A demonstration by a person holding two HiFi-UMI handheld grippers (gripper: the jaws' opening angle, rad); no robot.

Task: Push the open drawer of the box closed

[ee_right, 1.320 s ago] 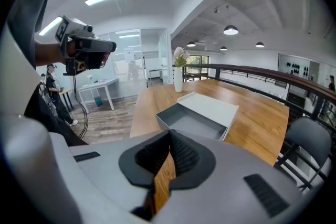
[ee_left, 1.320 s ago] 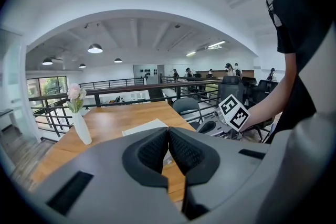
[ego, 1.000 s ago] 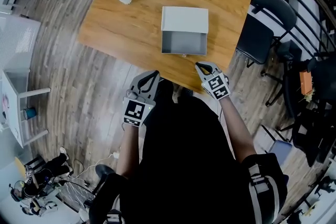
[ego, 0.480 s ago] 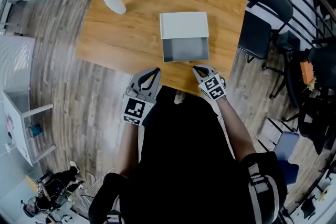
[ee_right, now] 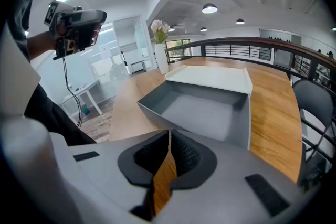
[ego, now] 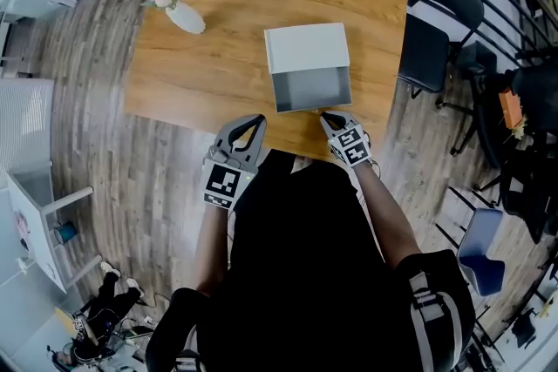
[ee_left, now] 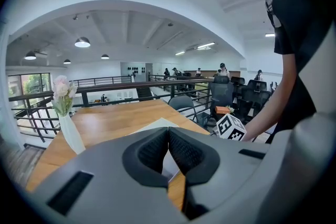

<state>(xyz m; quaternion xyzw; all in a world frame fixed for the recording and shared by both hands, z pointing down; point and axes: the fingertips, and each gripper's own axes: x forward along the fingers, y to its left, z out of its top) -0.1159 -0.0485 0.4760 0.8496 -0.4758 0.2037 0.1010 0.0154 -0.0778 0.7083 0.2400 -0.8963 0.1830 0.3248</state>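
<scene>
A white box [ego: 306,47] sits on the wooden table [ego: 218,57], its grey drawer [ego: 312,90] pulled out toward me and empty. In the right gripper view the drawer [ee_right: 202,113] lies just ahead of the jaws. My right gripper [ego: 328,117] is shut, its tips just short of the drawer's front wall near the right corner. My left gripper [ego: 254,121] is shut with nothing in it, over the table's near edge, left of the drawer. The left gripper view shows the box [ee_left: 157,126] only as a pale corner behind the jaws.
A white vase with pink flowers [ego: 174,3] stands at the table's far left. A black chair [ego: 436,30] is beside the table's right edge. Railings run behind the table. My dark torso fills the lower head view.
My right gripper has moved forward to the drawer's front. The left gripper has barely shifted. The drawer is as far out as before.
</scene>
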